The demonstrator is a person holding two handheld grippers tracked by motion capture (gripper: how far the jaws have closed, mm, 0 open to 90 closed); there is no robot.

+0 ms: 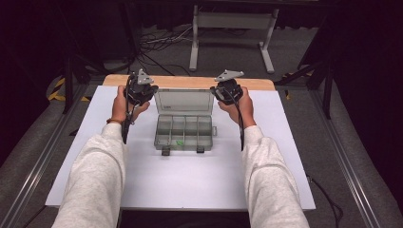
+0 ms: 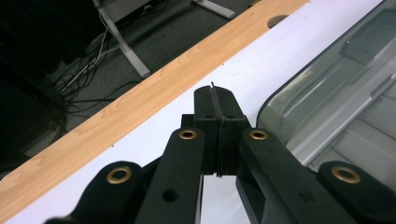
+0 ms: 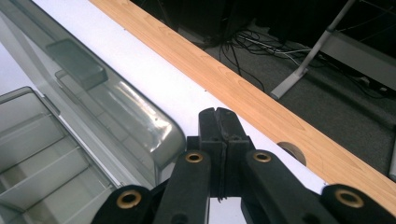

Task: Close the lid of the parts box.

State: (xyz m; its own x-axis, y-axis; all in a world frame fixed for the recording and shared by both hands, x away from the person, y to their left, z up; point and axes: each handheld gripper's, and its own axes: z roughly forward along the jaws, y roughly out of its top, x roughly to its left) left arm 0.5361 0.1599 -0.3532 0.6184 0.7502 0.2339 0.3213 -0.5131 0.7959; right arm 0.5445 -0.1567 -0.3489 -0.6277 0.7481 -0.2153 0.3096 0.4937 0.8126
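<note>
A clear grey plastic compartment box [image 1: 184,127] sits open on the white tabletop [image 1: 190,175], lid tilted back — between the two hands. The left gripper [image 2: 217,109] and right gripper [image 3: 218,122] flank the lid, fingers pressed together, holding nothing.

Clear compartment box [image 1: 183,130] lies open, centred.

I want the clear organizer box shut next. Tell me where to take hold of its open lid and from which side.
Grip the lid at its free top edge near a rounded corner, coming from the far side. It stands tilted back over the compartment tray, hinged along its lower edge, so only the top rim is thin and free enough for the jaws. The right gripper, now shut, sits just beside that corner and would probably serve best.
</note>
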